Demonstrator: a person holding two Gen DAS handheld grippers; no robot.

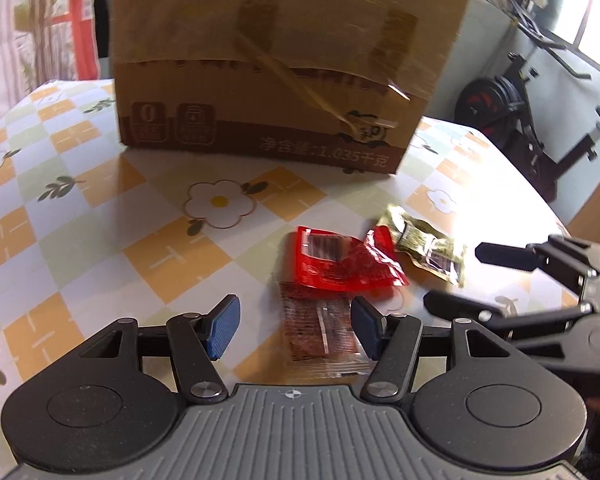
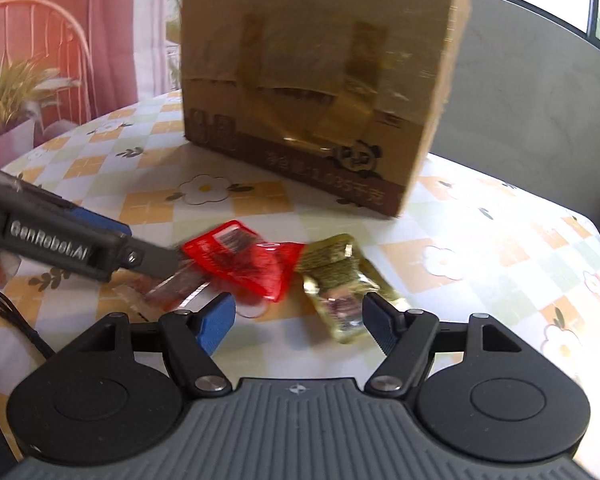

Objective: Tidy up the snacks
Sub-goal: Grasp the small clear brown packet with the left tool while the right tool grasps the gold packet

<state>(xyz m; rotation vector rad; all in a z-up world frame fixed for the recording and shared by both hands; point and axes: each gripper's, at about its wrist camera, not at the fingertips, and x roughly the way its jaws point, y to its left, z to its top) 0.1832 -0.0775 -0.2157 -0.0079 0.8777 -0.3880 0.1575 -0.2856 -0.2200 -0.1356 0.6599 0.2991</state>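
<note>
- Left wrist view: the left gripper (image 1: 294,330) hangs over the flowered table (image 1: 80,220) with its blue pads spread; a clear packet of brown snack (image 1: 320,332) lies on the cloth between them, and the pads do not appear to press on it.
- Just beyond it lies a red packet (image 1: 340,262), overlapping the clear one's far end, and a gold-green packet (image 1: 430,246) sits beside the red one, their edges touching.
- Right wrist view: the right gripper (image 2: 298,324) is released too — the gold-green packet (image 2: 340,292) lies just inside its right finger, not pinched.
- The taped cardboard box (image 1: 268,60) stands upright behind the packets (its open top, if it has one, is out of view).
- Step in hand, as I judge it: lining up to pick up packets, one per gripper.
- Next move calls for lowering each gripper until the pads straddle a packet edge, then closing — thin, slippery wrappers lying flat may slide instead of lifting.
</note>
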